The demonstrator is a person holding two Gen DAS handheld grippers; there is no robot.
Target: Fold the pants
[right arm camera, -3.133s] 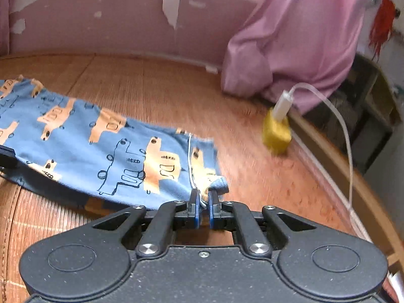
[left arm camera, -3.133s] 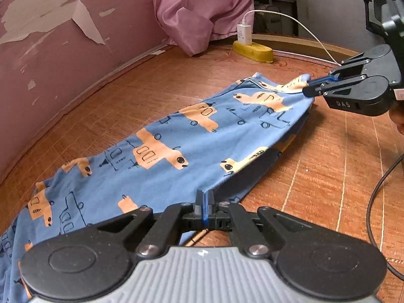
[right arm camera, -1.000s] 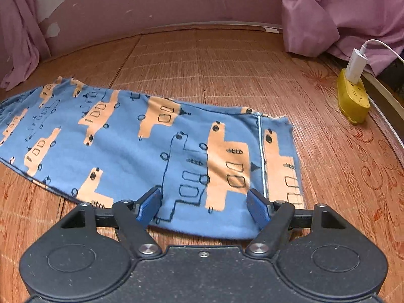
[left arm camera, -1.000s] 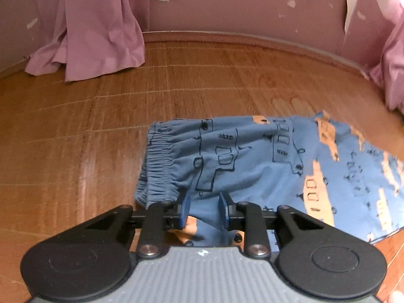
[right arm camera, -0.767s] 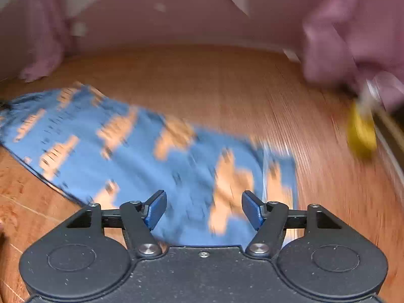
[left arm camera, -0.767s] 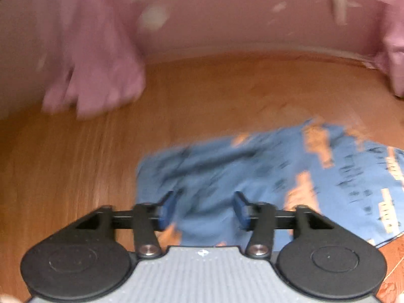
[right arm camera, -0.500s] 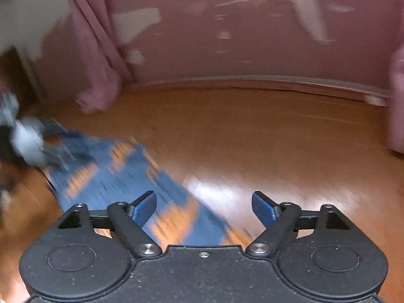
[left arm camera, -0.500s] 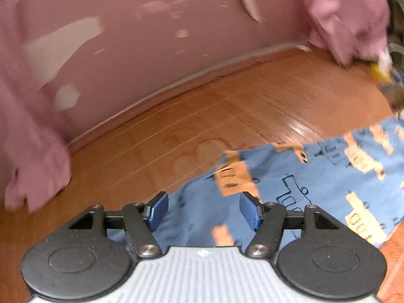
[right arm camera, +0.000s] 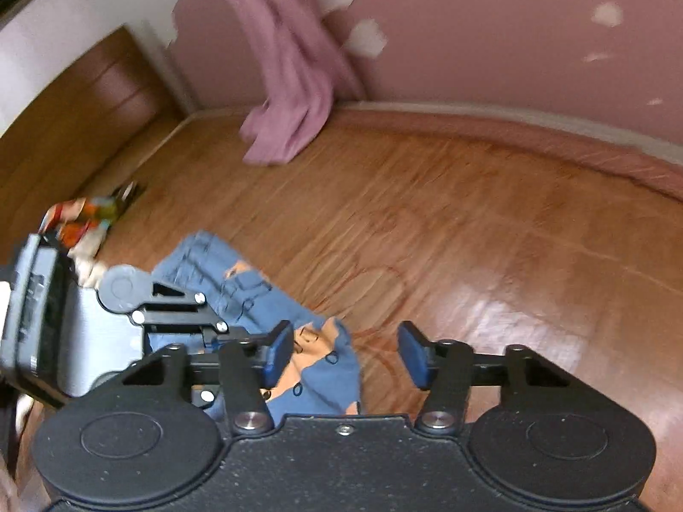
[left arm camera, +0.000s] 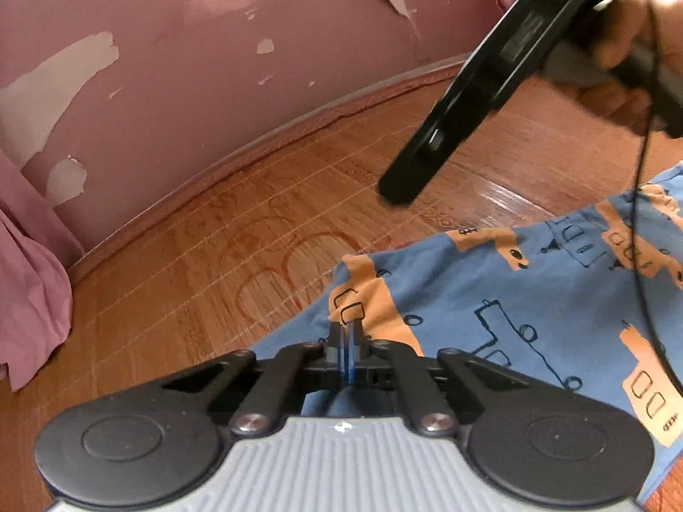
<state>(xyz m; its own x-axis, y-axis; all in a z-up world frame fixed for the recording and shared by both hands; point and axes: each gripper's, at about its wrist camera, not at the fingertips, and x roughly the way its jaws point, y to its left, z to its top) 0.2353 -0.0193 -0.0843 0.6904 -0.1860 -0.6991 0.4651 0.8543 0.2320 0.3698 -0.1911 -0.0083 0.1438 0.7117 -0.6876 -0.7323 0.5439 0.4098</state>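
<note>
While the left claw (left arm camera: 346, 339) pinches soft printed pants (left arm camera: 533, 307), the right claw (right arm camera: 345, 356) gapes.

A: Count with me: one pair of blue pants (left arm camera: 503, 298) on the floor, and two grippers, the left gripper (left arm camera: 346, 337) and the right gripper (right arm camera: 345, 354)

B: One hand (left arm camera: 631, 38) in view, holding the right one. Pink cloths?

A: One pink cloth (right arm camera: 290, 85) against the wall in each view, whether the same one I cannot tell. Plus one small colourful heap (right arm camera: 81, 217), too blurred to count
</note>
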